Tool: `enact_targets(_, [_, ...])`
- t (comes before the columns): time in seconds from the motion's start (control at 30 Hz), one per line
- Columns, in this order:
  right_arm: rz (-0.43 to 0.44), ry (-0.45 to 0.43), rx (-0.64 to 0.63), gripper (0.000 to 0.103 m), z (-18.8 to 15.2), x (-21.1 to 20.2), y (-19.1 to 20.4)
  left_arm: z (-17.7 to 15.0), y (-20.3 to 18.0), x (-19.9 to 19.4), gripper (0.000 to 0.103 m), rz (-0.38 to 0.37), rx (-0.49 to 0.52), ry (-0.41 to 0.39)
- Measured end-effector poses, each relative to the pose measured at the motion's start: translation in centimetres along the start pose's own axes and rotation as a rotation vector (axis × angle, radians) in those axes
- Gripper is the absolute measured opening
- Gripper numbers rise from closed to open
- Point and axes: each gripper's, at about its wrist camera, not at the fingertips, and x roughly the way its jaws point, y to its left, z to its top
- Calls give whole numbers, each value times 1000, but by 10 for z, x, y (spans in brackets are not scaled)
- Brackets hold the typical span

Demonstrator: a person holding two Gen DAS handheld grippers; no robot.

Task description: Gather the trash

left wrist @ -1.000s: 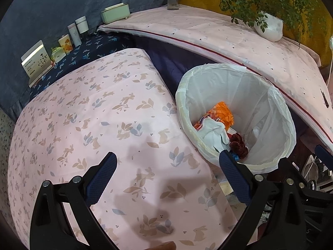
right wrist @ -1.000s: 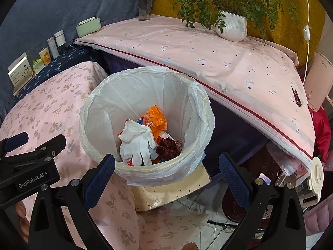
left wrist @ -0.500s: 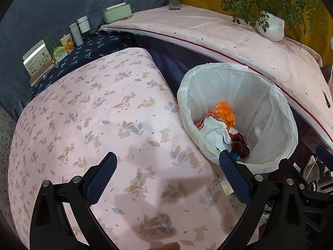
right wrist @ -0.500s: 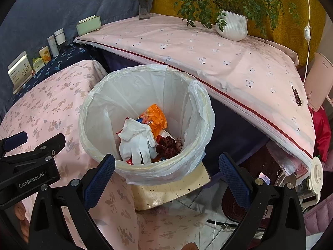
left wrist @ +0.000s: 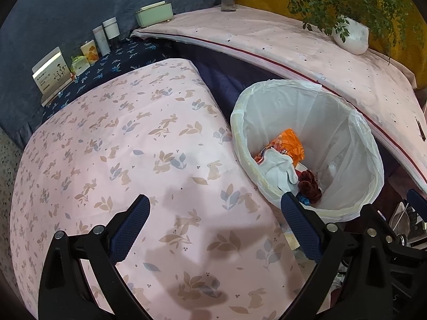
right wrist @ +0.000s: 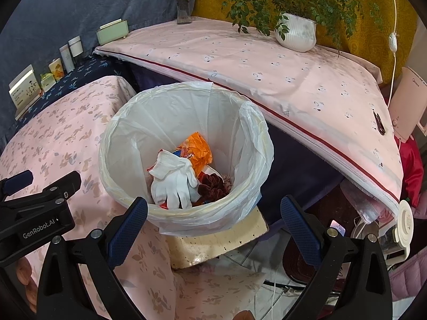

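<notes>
A bin lined with a white bag (right wrist: 250,130) (left wrist: 357,130) stands between two pink-covered tables. Inside lie a white glove (right wrist: 173,178) (left wrist: 280,168), an orange wrapper (right wrist: 198,149) (left wrist: 291,141) and a dark red crumpled item (right wrist: 213,184) (left wrist: 309,185). My right gripper (right wrist: 213,229) hovers open just above the bin's near rim with nothing between its fingers. My left gripper (left wrist: 214,228) stands open and empty over the rabbit-print tablecloth (left wrist: 120,146), left of the bin. The left gripper's black body (right wrist: 37,210) shows at the left of the right wrist view.
A potted plant (right wrist: 296,30), a flower vase (right wrist: 184,5) and a green box (right wrist: 112,30) stand on the far table. Small bottles and cards (left wrist: 80,53) line the dark shelf at left. A cardboard piece (right wrist: 221,237), cables and clutter lie on the floor at right.
Both views have drifted slightly; the bin sits a little lower and nearer in the right wrist view. Both grippers stay open and empty.
</notes>
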Motion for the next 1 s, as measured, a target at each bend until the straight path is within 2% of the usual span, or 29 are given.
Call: enact_targets(1.0, [-6,-5,7,96,1,-3,0,1,1,-8,94,4,14,-20])
